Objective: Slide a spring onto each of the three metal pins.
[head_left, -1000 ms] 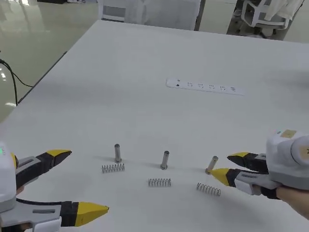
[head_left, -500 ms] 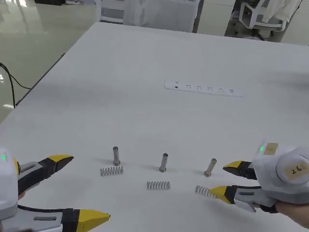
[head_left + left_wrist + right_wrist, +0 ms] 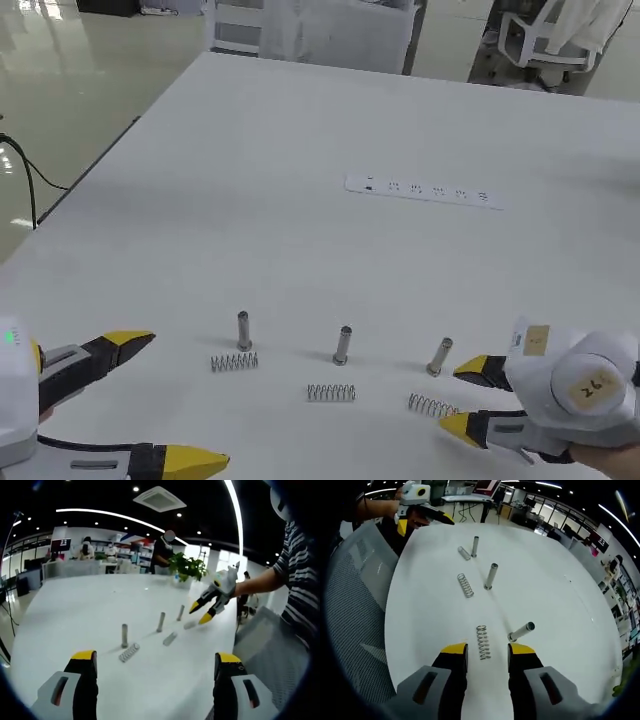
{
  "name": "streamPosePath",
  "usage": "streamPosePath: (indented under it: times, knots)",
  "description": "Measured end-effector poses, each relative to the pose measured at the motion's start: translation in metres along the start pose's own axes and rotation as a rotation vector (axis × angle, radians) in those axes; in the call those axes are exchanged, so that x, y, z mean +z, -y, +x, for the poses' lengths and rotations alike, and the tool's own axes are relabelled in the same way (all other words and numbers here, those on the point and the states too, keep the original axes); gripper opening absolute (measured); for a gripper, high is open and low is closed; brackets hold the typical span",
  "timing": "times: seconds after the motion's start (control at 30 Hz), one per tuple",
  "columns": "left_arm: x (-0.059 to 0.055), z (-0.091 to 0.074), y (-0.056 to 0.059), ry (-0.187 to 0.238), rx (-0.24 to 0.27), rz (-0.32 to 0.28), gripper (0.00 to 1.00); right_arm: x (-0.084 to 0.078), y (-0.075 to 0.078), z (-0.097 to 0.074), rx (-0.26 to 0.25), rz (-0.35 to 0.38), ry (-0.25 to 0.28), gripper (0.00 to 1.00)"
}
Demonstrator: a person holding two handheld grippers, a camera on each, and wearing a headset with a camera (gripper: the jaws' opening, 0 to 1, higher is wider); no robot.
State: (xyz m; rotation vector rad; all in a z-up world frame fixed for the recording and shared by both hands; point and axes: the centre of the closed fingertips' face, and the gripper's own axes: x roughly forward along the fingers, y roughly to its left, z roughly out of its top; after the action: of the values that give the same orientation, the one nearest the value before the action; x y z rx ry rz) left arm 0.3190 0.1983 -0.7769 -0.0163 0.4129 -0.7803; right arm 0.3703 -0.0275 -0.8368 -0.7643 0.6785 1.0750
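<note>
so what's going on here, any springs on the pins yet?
None yet. A person at a white table holds a gripper in each hand. Three metal pins stand in a row, with three springs lying loose in front of them. The right gripper, open, is at the near end of the rightmost spring. The left gripper hovers open, holding nothing.

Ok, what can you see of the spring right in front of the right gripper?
The spring is a thin bare-metal coil, uncompressed, lying flat on the white table. It lies beside the nearest pin, apart from it, not threaded on. Its near end sits between the open right gripper fingers, seemingly untouched.
</note>
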Motion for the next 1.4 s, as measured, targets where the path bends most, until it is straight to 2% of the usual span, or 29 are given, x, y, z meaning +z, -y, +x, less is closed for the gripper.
streamPosePath:
  times: [0.17, 0.37, 0.8, 1.0, 1.13, 1.2, 1.4]
  knots:
    - [-0.001, -0.001, -0.001, 0.003, 0.003, -0.004, 0.94, 0.000, -0.003, 0.004, 0.019, -0.031, -0.006, 0.26]
    - [-0.002, -0.001, 0.000, -0.001, 0.000, -0.003, 0.94, -0.008, -0.006, 0.011, 0.057, -0.062, -0.041, 0.21]
    - [-0.004, 0.000, 0.003, -0.011, -0.011, -0.005, 0.92, -0.016, -0.002, 0.020, 0.070, -0.115, -0.080, 0.10]
    - [-0.007, 0.000, 0.006, -0.026, -0.024, -0.004, 0.91, -0.015, -0.003, 0.019, 0.087, -0.137, -0.063, 0.08]
    - [-0.007, 0.005, 0.012, -0.031, -0.045, -0.010, 0.90, -0.015, -0.004, 0.018, 0.103, -0.146, -0.060, 0.08]
    - [-0.008, 0.008, 0.018, -0.046, -0.075, -0.003, 0.86, -0.015, -0.004, 0.019, 0.102, -0.141, -0.061, 0.08]
    - [-0.004, 0.014, 0.021, -0.041, -0.086, 0.002, 0.85, -0.013, -0.004, 0.010, 0.099, -0.113, -0.043, 0.08]
